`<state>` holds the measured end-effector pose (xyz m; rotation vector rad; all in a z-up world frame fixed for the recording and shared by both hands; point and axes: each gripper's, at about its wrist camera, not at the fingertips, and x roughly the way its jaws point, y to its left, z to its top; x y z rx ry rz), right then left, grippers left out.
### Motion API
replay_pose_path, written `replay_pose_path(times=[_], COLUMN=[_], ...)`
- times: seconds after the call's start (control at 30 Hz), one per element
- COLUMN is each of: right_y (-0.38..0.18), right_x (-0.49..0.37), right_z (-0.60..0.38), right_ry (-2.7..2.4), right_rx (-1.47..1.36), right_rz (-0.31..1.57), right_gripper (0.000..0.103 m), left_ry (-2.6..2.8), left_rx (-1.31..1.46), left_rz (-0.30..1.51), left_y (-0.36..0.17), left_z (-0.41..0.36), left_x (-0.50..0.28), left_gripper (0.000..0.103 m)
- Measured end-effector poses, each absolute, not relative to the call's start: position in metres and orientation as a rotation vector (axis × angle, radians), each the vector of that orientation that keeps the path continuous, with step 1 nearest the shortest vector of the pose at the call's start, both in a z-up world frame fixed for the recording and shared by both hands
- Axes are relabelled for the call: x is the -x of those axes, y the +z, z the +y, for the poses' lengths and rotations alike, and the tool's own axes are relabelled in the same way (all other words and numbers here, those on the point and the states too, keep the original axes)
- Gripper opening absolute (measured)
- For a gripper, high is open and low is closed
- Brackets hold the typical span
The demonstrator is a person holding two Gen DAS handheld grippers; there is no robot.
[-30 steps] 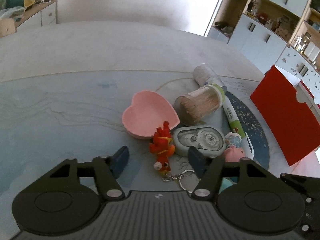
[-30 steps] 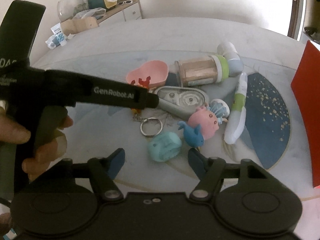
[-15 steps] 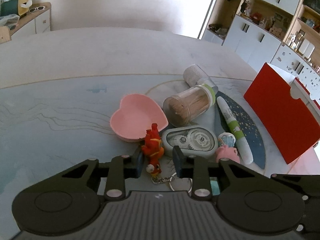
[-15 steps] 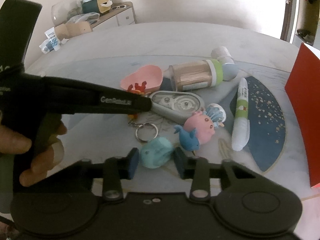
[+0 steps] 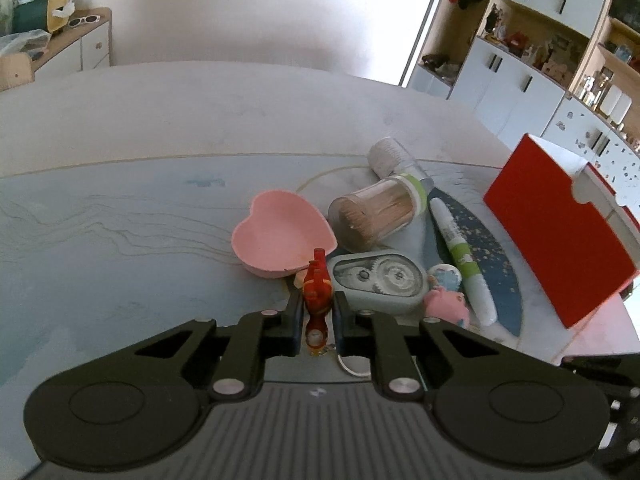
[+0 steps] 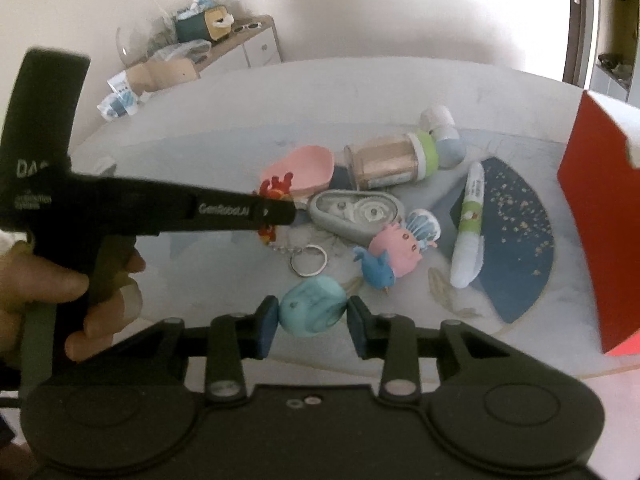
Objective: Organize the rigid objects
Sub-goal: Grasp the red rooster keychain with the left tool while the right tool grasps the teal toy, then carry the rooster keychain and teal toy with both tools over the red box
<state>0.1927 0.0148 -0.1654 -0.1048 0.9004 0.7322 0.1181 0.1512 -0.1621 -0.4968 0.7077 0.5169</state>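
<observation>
While both claws grip, I judge a slow, straight lift best, so the trailing key ring (image 6: 308, 259) clears the clutter. My left claw (image 5: 316, 312) is clamped on the red rooster charm (image 5: 317, 288), hard and knobbly, at six o'clock of the smooth pink heart dish (image 5: 280, 236). My right claw (image 6: 313, 322) is clamped on the teal die (image 6: 313, 311), glossy and rounded, so it may slip. Both sit on the marbled table (image 5: 120, 240), at nine o'clock of the red box (image 6: 596, 216).
</observation>
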Motion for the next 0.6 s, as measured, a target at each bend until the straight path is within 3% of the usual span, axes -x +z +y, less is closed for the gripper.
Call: replay_pose_path(times=[0.6], right_y=[-0.079], right_x=[-0.204], right_z=[-0.069], right_ry=[0.681], right_rx=[0.030], right_rz=[0.785], right_gripper=[0.037], left_ry=[0.407], left_rx=[0.414], left_rz=[0.707], left_y=[-0.077], left_z=[0.117], left_x=[-0.102], left_gripper=[0.015])
